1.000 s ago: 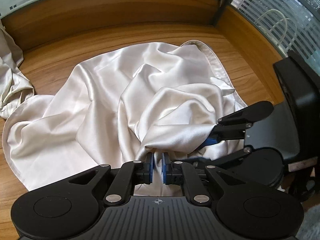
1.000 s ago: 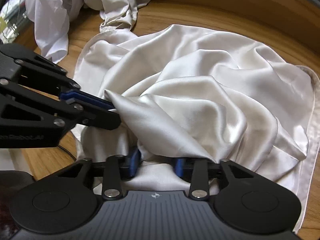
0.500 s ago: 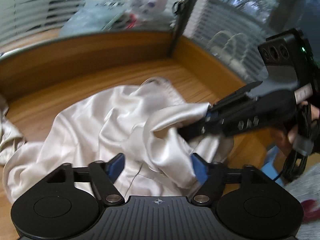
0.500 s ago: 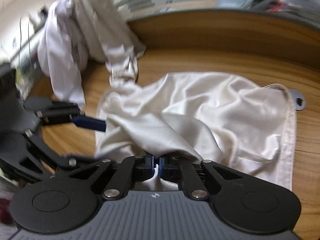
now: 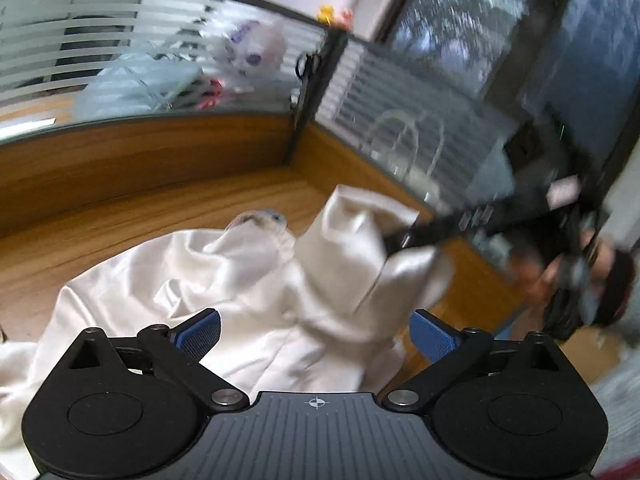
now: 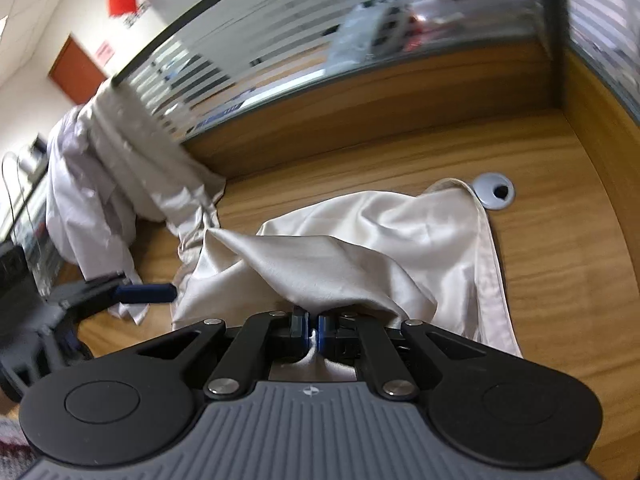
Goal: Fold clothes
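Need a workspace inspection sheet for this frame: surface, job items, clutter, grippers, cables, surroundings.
Surface: wooden desk with raised back panel.
Job's things: cream satin garment, crumpled, one fold lifted off the desk.
Clutter: white clothes heap draped at the desk's left; grey round cable grommet.
Grippers: left gripper open, holding nothing; right gripper shut on the garment fold.
Cables: nothing seen.
Surroundings: frosted striped glass partition, blurred.

Two garments (image 6: 380,240) (image 6: 100,184), two tongs (image 5: 316,334) (image 6: 313,330)
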Motion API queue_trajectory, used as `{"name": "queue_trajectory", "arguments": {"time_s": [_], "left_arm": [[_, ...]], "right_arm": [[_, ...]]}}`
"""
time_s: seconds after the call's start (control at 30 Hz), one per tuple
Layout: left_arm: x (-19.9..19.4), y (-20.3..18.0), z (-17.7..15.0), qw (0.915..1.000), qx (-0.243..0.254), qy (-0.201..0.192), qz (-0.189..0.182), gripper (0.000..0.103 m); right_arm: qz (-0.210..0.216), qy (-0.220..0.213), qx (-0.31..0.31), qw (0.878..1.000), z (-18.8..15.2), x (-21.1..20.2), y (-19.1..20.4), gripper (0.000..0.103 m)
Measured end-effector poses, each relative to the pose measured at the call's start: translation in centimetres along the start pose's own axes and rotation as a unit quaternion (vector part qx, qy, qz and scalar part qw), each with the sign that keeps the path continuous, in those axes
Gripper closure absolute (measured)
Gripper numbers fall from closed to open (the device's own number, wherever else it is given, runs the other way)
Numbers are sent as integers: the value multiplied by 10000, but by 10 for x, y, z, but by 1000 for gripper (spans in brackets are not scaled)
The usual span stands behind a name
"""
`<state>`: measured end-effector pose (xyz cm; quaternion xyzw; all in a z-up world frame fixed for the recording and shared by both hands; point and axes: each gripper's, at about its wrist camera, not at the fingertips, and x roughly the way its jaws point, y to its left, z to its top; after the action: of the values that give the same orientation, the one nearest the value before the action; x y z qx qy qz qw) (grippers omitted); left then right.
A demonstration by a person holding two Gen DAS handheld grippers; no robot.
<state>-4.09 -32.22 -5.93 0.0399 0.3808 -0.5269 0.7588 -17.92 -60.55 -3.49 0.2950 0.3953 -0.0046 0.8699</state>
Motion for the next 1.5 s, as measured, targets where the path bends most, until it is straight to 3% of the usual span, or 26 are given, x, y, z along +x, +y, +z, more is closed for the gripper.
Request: {"name": "queue_trajectory", "arguments": {"time_s": [0.33,0.4,0.53,0.6,0.63,0.7,0.73,0.93,1.07,1.2,1.3,1.4,1.5], "left_arm": [[73,-1,-26,9937,684,826,316,6],[83,0,-30,9917,742,977,370,20],[93,5,-38,9881,771,1230,517,39],[94,8,-39,9859,843,1283,667,65],[94,9,-39,9849,888,1267,773,71],[91,12,-41,9834,956,1178,995,96],[89,16,-41,9826,918,1132,1151,99],[68,51,-33,9676,401,889,2327,99],[41,76,-15,9478,50,466,3155,99],[26,84,9,9255,88,67,3787,99],[20,94,20,9103,-87,-17,4138,99],[11,114,21,8980,-591,63,4359,99],[9,123,15,8958,-659,133,4394,99]], "right_arm": [[181,-188,399,9989,-5,-12,-7,98],[207,-233,421,9986,-4,-16,-7,98],[248,-313,465,9981,-3,-22,-7,98],[247,-357,503,9978,-2,-24,-7,99],[249,-374,514,9977,-2,-26,-8,99],[252,-407,536,9974,0,-28,-8,99],[254,-425,548,9973,0,-29,-9,99],[129,-585,528,9968,5,-36,-12,99],[81,-590,587,9965,3,-36,-16,99],[173,-514,660,9963,-3,-30,-14,100],[238,-579,799,9948,-8,-27,-12,100],[225,-770,1082,9909,-12,-33,-19,101],[197,-814,1264,9884,-17,-41,-30,101]]}}
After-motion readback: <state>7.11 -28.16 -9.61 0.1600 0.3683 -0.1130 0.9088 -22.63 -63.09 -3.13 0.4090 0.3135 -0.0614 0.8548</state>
